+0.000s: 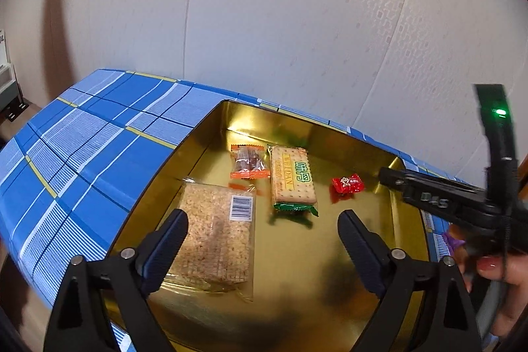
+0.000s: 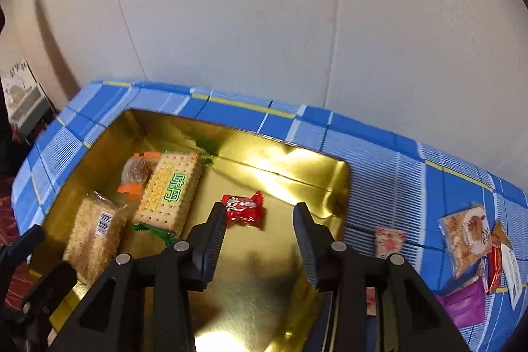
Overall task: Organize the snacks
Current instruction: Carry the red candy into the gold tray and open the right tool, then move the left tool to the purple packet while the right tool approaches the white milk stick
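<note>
A gold tin tray [image 1: 297,253] on a blue plaid cloth holds a rice cake pack [image 1: 214,230], a cracker pack [image 1: 292,178], an orange-edged snack packet [image 1: 249,162] and a red candy [image 1: 347,183]. My left gripper [image 1: 262,240] is open and empty above the tray, its left finger over the rice cake pack. My right gripper [image 2: 260,230] is open and empty above the tray [image 2: 264,286], just short of the red candy [image 2: 244,207]. The right gripper also shows in the left wrist view [image 1: 429,190]. The cracker pack [image 2: 171,190] and rice cake pack [image 2: 95,236] lie left.
Several loose snack packets lie on the cloth right of the tray: a pale pink one [image 2: 389,241], a clear biscuit pack [image 2: 468,233], a purple one [image 2: 465,302]. A white wall [image 2: 264,22] stands behind the table. The table [image 1: 82,154] extends left of the tray.
</note>
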